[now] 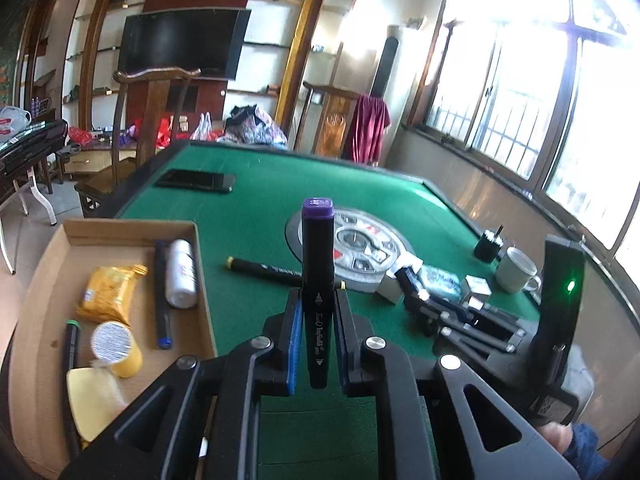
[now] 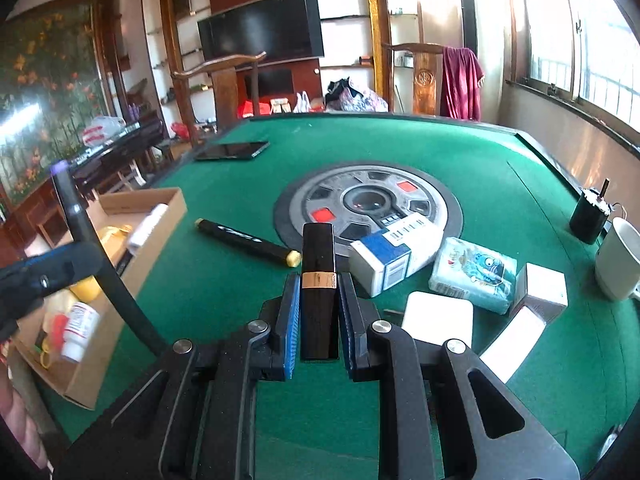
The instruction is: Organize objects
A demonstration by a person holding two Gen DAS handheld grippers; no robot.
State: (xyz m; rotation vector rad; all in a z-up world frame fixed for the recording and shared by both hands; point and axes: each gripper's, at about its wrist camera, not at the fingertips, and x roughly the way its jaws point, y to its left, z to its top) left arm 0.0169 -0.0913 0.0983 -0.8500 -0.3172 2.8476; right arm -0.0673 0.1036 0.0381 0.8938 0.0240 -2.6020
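My left gripper is shut on a black marker with a purple cap and holds it upright above the green table. In the right wrist view, that gripper and its marker hang over the open cardboard box. My right gripper is shut on a black tube with a gold band, also held upright. A second black marker with yellow ends lies on the felt between the box and the round centre disc.
The box holds a yellow packet, a white bottle, pens and a yellow cup. At the right lie a blue-white carton, a tissue pack, white boxes, a mug and a black cylinder. A phone lies far left.
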